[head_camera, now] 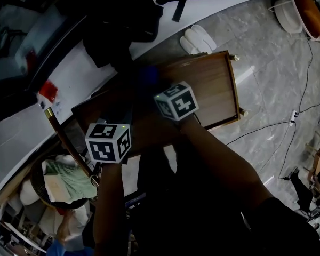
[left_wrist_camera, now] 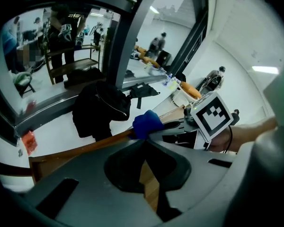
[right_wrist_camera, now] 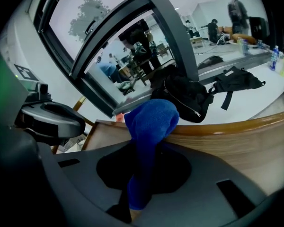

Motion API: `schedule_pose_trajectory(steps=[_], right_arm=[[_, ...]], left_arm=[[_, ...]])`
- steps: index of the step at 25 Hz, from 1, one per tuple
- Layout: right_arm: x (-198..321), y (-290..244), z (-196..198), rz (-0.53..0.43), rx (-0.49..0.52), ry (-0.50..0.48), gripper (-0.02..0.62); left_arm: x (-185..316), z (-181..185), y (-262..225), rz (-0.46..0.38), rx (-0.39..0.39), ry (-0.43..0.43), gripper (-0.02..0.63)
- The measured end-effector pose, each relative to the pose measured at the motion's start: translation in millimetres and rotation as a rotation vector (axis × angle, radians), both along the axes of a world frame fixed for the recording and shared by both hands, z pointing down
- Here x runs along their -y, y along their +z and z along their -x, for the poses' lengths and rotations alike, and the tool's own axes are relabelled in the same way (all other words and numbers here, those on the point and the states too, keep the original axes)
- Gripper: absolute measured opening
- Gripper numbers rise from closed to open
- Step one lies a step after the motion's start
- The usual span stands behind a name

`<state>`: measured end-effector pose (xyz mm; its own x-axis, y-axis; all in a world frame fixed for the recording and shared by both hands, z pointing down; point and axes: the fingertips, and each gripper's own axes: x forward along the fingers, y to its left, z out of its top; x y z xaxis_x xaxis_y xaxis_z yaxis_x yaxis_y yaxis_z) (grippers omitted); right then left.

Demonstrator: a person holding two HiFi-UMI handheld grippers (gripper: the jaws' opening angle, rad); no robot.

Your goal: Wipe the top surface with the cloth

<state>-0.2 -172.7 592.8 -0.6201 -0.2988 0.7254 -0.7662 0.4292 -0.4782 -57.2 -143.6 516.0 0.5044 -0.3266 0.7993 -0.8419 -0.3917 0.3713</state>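
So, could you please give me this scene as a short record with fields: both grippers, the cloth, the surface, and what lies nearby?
left gripper: jaws together, nothing between them
right gripper: jaws closed on the blue cloth
blue cloth: bunched, sticking out past the jaws, over the wooden top
contact: cannot tell whether the cloth touches the wood
wooden top: brown, nothing else lies on the visible part
nearby: black bag on the white counter behind

I see bench top [head_camera: 216, 87] bare rightward, free to pass; black bag [head_camera: 122, 28] crowds just beyond far edge; left gripper [left_wrist_camera: 143, 138] close at left.
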Motion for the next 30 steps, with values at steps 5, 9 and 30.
schedule_pose_trajectory(steps=[5,9,30], right_arm=[[6,0,-40,-0.008,-0.022,0.032,0.063],[13,0,-72,-0.026,-0.046,0.058,0.063],[31,-9,-249,-0.064,-0.301,0.233,0.063]], left_arm=[[6,-34,7,0.01,-0.007,0.029,0.009],[12,-66,10,0.009,-0.015,0.065,0.009],[8,-154,11,0.0,-0.037,0.158,0.009]])
